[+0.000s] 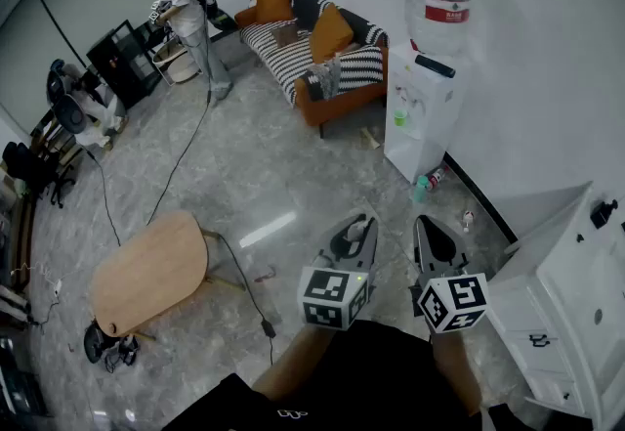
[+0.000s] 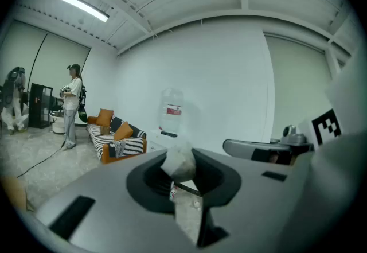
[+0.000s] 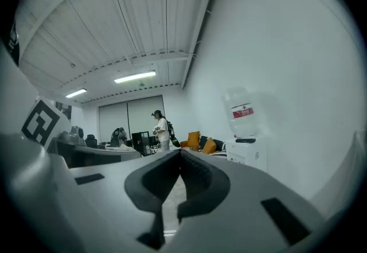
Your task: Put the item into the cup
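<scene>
A small pale lump, the item (image 2: 180,164), is pinched between the jaw tips of the left tool (image 2: 178,159), which is held slightly nose-down; from its crumpled, uneven outline it is judged to be light and soft, perhaps wadded paper, so it is unlikely to break but could be squashed or slip out if the grip is eased. It is best kept held across its middle, as it is now, and let go only when directly over the cup; no cup can be made out with certainty in any view. The right tool (image 3: 181,159), level and just beside the left, is pressed together on nothing. Below both tools only a glossy, marble-patterned floor (image 1: 244,185) is seen. A water dispenser (image 1: 425,92) stands ahead, a striped sofa (image 1: 312,53) ahead and to the left, and a white cabinet (image 1: 562,302) close on the right.
</scene>
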Demonstrator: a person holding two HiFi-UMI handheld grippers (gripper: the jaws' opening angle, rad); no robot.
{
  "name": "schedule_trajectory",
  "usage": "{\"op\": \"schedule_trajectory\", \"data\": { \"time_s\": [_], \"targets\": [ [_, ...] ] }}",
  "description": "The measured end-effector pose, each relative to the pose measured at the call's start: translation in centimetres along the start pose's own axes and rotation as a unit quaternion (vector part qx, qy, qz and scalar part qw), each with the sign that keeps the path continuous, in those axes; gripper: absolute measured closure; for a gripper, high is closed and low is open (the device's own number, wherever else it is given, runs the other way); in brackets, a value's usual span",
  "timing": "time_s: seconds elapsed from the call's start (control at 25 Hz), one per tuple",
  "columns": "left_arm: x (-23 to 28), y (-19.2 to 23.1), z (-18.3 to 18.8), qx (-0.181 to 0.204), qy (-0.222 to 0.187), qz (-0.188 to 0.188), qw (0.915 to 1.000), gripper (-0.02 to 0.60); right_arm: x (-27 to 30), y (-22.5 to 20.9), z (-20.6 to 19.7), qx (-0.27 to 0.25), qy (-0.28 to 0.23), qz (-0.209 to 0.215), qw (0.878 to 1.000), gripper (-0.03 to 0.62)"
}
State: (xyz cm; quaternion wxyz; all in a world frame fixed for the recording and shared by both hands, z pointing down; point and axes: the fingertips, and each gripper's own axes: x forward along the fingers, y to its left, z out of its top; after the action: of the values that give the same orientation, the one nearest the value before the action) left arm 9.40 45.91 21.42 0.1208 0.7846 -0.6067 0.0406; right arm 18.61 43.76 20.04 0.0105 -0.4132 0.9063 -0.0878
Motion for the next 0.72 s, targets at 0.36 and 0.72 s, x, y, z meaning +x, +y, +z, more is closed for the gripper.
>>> {"op": "schedule_trajectory", "data": {
  "time_s": [0.36, 0.72],
  "targets": [
    [0.0, 0.0, -0.3, -0.004, 0.002, -0.003, 1.0, 0.515, -0.1, 0.0, -0.7, -0.003, 0.01, -0.001, 1.0, 0.583],
    [0.6, -1.1, -0.7, -0.007, 0.007, -0.017, 0.9998, 0.515, -0.9, -2.0, -1.2, 0.015, 0.017, -0.031, 0.999, 0.583]
  ]
}}
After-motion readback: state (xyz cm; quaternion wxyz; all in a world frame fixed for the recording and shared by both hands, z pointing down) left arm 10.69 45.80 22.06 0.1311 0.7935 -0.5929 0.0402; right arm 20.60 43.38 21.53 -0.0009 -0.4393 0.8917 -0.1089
